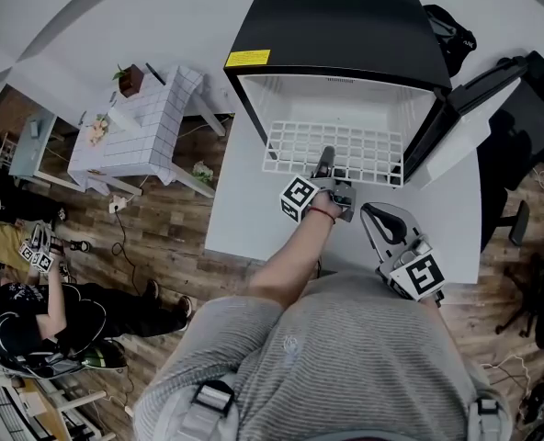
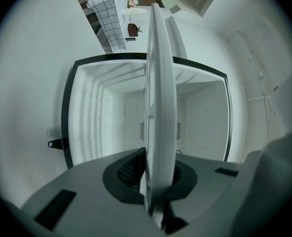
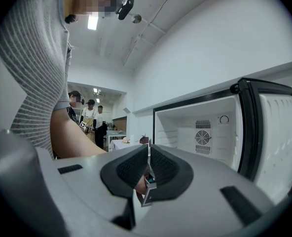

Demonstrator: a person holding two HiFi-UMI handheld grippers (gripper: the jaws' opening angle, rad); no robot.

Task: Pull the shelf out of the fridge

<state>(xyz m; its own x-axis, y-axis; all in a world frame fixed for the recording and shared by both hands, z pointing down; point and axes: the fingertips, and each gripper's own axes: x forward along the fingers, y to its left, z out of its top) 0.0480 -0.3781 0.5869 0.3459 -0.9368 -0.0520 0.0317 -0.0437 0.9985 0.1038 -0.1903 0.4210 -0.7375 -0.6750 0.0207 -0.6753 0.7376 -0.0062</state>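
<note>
Left gripper (image 1: 326, 157) clamped on the front edge of a white wire grid shelf (image 1: 295, 145), which sticks partway out of an open black mini fridge (image 1: 336, 26) on a white table (image 1: 244, 209). Right gripper (image 1: 368, 211) hangs back, jaws together, empty. Pulling straight and level should keep the shelf from jamming.

Blind spots around the fridge and shelf

In the head view the shelf's (image 1: 332, 150) back runs under the fridge's (image 1: 345, 35) top, out of sight. The hand (image 1: 327, 200) covers the left gripper's (image 1: 325, 162) hold on the front wire, and the yellow label (image 1: 247, 59) is too small to read. In the left gripper view the shelf stands edge-on, its grid unseen. Its near edge is buried between the pads (image 2: 128, 169), and the gripper's body hides the fridge's lower rim.
</note>
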